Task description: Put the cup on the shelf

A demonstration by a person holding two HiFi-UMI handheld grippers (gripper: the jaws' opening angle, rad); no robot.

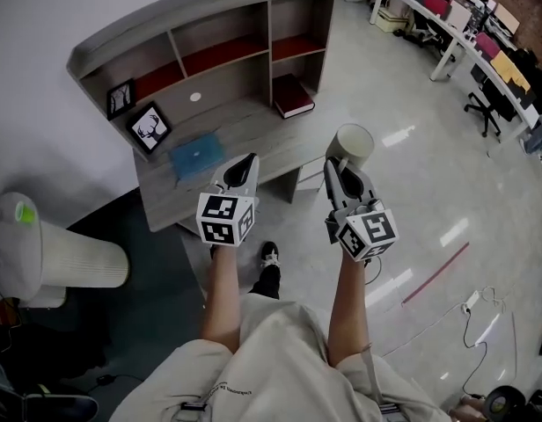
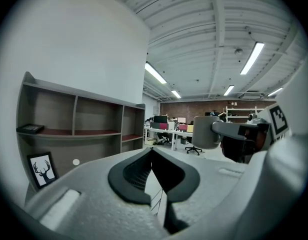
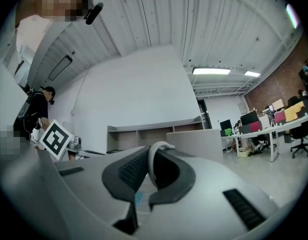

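A grey cup (image 1: 352,143) hangs in the air to the right of the desk, and my right gripper (image 1: 340,170) is shut on its handle. In the right gripper view the pale handle (image 3: 155,160) sits pinched between the dark pads, with the cup's body (image 3: 200,142) just beyond. The wooden shelf unit (image 1: 220,53) stands on the desk ahead and to the left; its cubbies also show in the left gripper view (image 2: 76,119). My left gripper (image 1: 243,167) hovers over the desk's front edge, shut and holding nothing (image 2: 152,153). From that view the cup (image 2: 206,132) is at the right.
On the desk are a deer picture (image 1: 150,127), a smaller frame (image 1: 121,98), a blue notebook (image 1: 197,155) and a red book (image 1: 294,97). A white cylindrical appliance (image 1: 67,253) stands at the left. Office desks and chairs (image 1: 469,38) line the far right; cables (image 1: 478,310) lie on the floor.
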